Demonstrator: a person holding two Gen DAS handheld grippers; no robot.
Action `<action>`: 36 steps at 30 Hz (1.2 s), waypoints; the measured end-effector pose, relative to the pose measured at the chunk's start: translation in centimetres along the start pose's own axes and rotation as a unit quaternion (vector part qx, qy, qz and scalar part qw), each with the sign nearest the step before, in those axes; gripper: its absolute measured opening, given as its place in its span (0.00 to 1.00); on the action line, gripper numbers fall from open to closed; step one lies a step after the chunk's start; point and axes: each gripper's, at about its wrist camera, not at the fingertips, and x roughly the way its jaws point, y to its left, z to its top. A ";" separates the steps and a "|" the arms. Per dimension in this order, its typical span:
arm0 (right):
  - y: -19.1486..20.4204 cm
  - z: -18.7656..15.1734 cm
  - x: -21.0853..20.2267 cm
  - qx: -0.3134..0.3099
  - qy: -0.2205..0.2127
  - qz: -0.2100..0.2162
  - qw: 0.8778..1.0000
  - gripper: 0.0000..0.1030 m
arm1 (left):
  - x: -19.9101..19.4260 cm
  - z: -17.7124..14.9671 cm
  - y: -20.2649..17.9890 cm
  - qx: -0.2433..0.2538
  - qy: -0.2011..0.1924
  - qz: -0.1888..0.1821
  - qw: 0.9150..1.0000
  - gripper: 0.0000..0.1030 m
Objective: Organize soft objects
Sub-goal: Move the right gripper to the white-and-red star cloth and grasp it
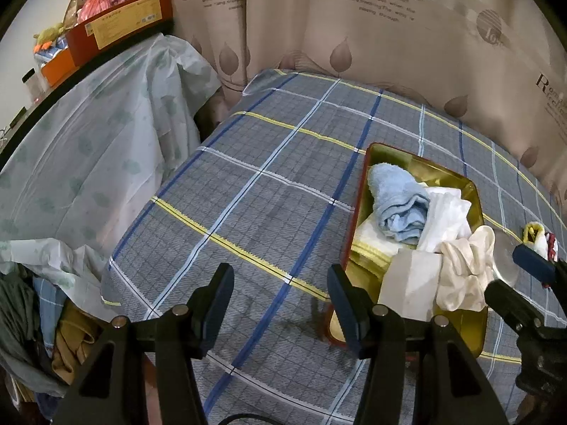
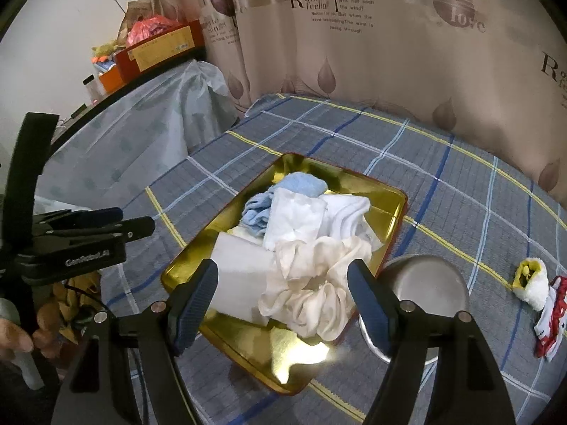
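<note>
We hold both tools spread wide, each with nothing between its blue-padded fingers. The left tool hangs over bare checked bedspread, and the gold tray sits just off to its right, the tray's near corner close beside the right finger. The right tool hovers directly above the near half of that gold tray, its fingers apart on either side of the heap below.

The soft things are piled inside the tray. Right under the right tool lies a cream scrunchie-like bundle of cloth, and to its left, also beneath the tool, a folded white pad. Farther ahead of the tool we see a white folded cloth, another white cloth to the right of it, and a light blue towel at the far end of the tray. From the left tool's view the same light blue towel lies ahead and to the right.

Just right of the right tool, touching the tray's edge, stands a round metal lid or dish. Well to the right of it, on the bedspread and outside the tray, lie a small white and yellow plush piece and a red and white cloth item. A leaf-printed curtain hangs ahead of both tools.
</note>
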 end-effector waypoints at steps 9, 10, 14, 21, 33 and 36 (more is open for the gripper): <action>-2.7 -2.1 -1.6 0.020 -0.003 -0.020 1.000 0.71 | 0.1 -0.1 -0.7 0.010 0.003 0.003 1.000 0.54; -3.3 -2.4 -1.8 0.026 -0.003 -0.023 0.999 0.71 | 0.2 -0.2 -0.8 0.012 0.003 0.004 1.000 0.54; -6.4 -3.5 -3.0 0.057 -0.007 -0.046 0.997 0.71 | 0.1 -0.3 -1.2 0.018 0.002 0.005 1.000 0.54; -13.7 -5.6 -5.9 0.117 -0.020 -0.107 0.987 0.71 | 0.3 -0.4 -1.6 0.023 0.007 0.000 1.000 0.54; -25.7 -10.7 -8.1 0.196 0.001 -0.219 0.956 0.71 | 0.6 -0.4 -2.3 0.033 0.001 -0.003 0.999 0.54; -27.8 -11.5 -7.8 0.211 0.004 -0.235 0.949 0.71 | 0.6 -0.5 -2.5 0.034 -0.007 -0.005 0.999 0.54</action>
